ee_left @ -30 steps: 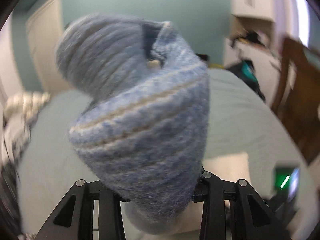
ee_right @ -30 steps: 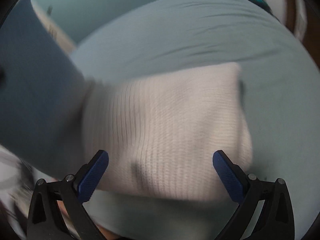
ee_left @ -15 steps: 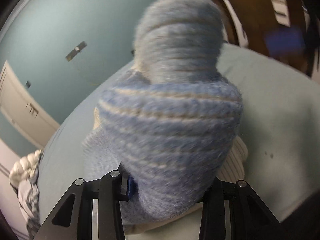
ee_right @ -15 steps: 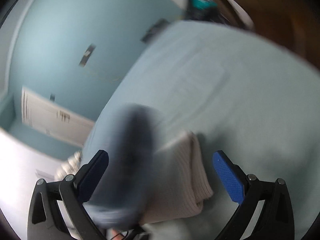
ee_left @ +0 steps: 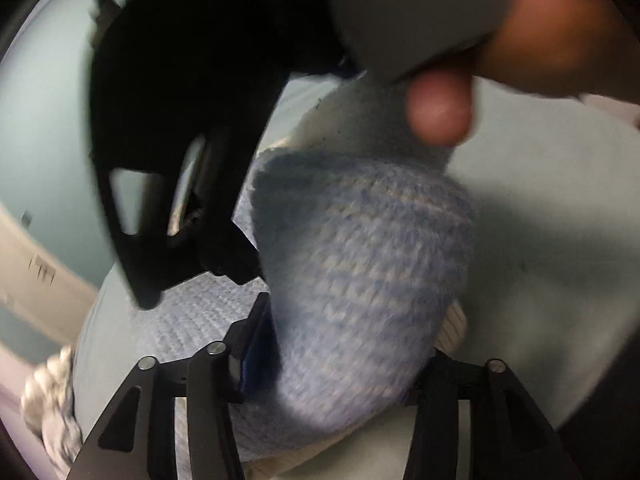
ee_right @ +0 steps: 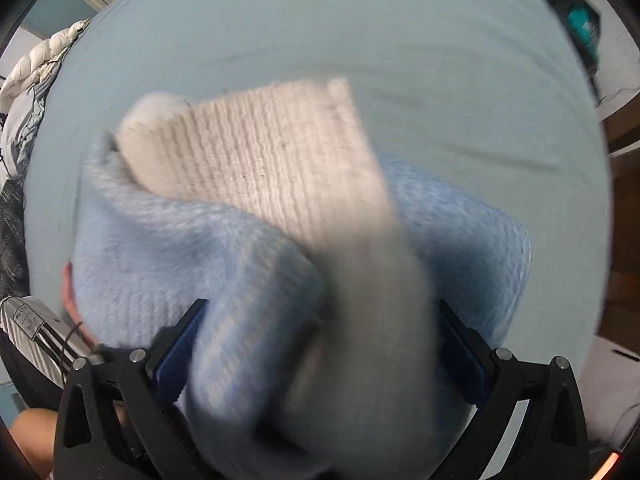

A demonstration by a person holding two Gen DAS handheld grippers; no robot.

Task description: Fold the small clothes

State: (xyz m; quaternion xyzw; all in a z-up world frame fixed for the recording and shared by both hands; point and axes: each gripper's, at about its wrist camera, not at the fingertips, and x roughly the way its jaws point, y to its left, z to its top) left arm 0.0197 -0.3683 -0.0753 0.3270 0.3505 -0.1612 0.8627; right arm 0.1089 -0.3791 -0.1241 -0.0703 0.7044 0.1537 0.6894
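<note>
pale blue bed sheet [ee_right: 400, 40] is seen under a cream knit [ee_right: 260, 160], seemingly folded already. on it the blue striped knit [ee_left: 360, 280] is being laid: left gripper [ee_left: 336, 360] jaws just loosening around it, right gripper [ee_right: 320, 344] jaws straddling it; grip unclear.

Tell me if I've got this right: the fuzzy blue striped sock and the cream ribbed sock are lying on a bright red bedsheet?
Not quite. The bedsheet is pale blue-green, not bright red, as the right wrist view shows. The rest holds: the fuzzy blue striped sock and the cream ribbed sock are there over the sheet.
</note>
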